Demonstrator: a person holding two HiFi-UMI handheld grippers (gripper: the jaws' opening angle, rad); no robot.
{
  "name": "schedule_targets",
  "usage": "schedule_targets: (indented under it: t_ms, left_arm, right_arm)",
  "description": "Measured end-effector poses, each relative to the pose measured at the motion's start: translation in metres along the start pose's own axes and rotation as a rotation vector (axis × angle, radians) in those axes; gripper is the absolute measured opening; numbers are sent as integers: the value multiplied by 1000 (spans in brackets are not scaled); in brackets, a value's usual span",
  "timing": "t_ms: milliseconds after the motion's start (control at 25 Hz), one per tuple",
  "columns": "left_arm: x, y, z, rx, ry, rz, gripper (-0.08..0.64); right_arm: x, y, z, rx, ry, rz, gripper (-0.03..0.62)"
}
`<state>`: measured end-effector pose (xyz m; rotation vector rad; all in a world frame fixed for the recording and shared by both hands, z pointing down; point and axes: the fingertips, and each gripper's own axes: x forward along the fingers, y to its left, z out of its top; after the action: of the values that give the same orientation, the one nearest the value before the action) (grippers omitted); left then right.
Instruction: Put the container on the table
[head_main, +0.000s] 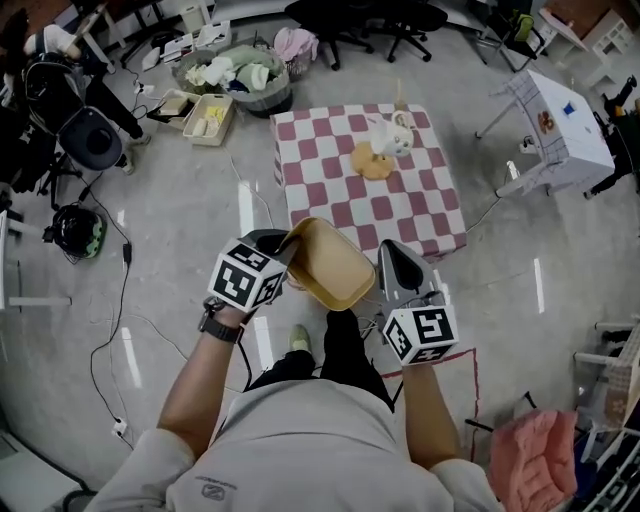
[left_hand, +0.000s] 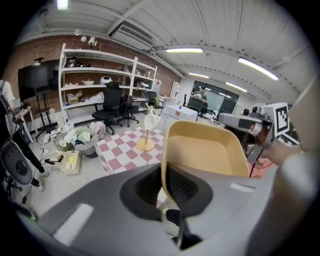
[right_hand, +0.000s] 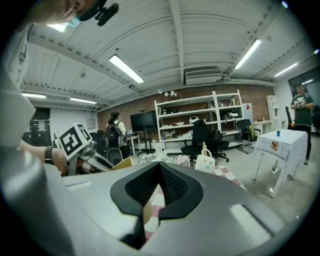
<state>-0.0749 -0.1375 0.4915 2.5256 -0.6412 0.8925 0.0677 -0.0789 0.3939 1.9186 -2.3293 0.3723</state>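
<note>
1. Left gripper (head_main: 288, 250) is clamped on the rim of the container (head_main: 330, 265), which hangs tilted over the floor, short of the table (head_main: 300, 150).
2. Right gripper (head_main: 392, 252) has its jaws together on nothing, just beside the container's other edge.
3. Progress: container is lifted, not yet placed. Left to do, likely: carry it forward and set it down clear of the mug stand (head_main: 378, 158).
4. Pose: both forearms reach forward and down, grippers pointing toward the table.
</note>
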Motion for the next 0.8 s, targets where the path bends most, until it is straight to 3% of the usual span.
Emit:
schedule_targets:
  t_ms: [400,800]
  left_arm:
    - [91,45,21,-42,74,60,15]
    - [185,88,9,-108,177,95,15]
  right_arm:
    - [87,-55,-19,-21,69,118,9]
    - [159,-100,-71,7,160,203,9]
